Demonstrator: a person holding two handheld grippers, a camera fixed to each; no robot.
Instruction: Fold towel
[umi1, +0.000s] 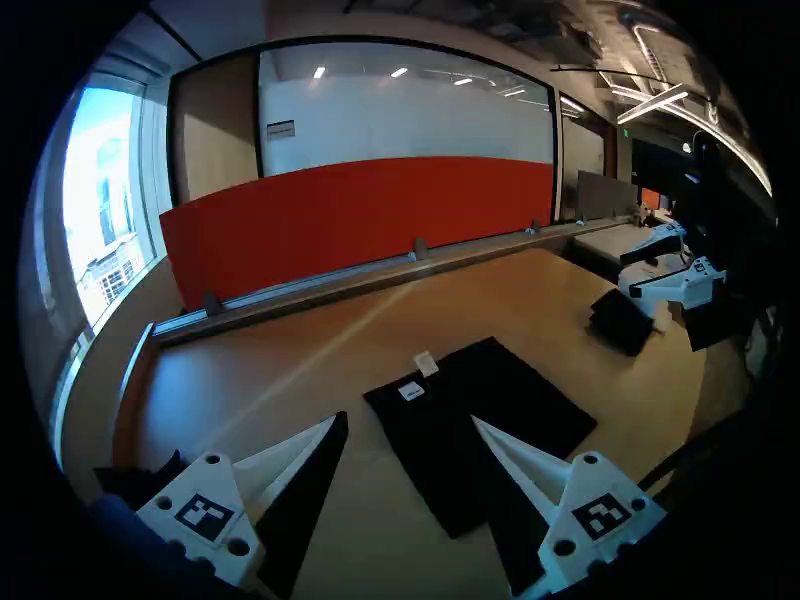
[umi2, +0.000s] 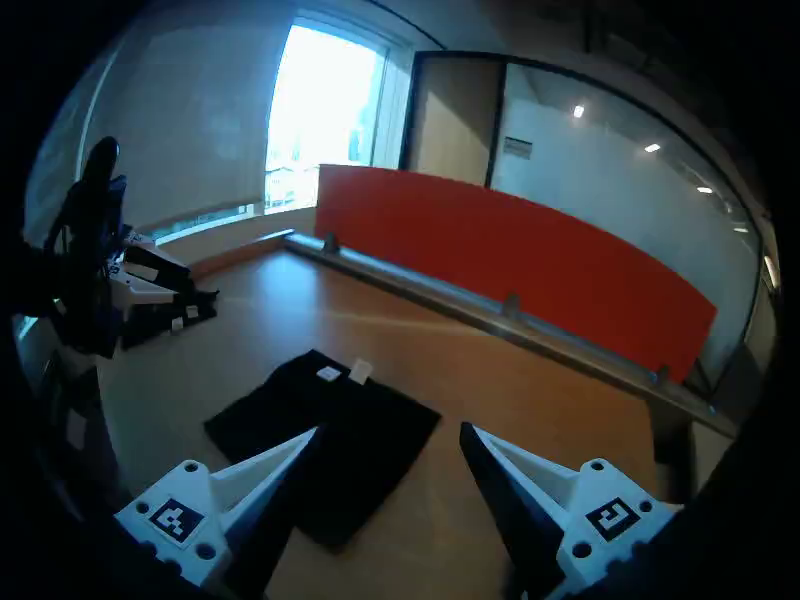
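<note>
Towel (umi1: 450, 390), black with white tags at its far edge, lies flat around the middle of the wooden tabletop (umi1: 300, 370). The left gripper (umi1: 407, 418) and the right gripper (umi2: 390, 429) hover above the near edge, each with its fingers spread wide and gripping nothing. A red divider (umi1: 360, 220) runs along the far edge, and in the left gripper view another dark cloth (umi1: 620, 320) lies by the far right corner.

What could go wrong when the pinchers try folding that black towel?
The towel lies flat on the table, so the open left gripper might slide over its edge instead of catching it. The towel sits off to one side of the open right gripper, so the fold could be crooked.
</note>
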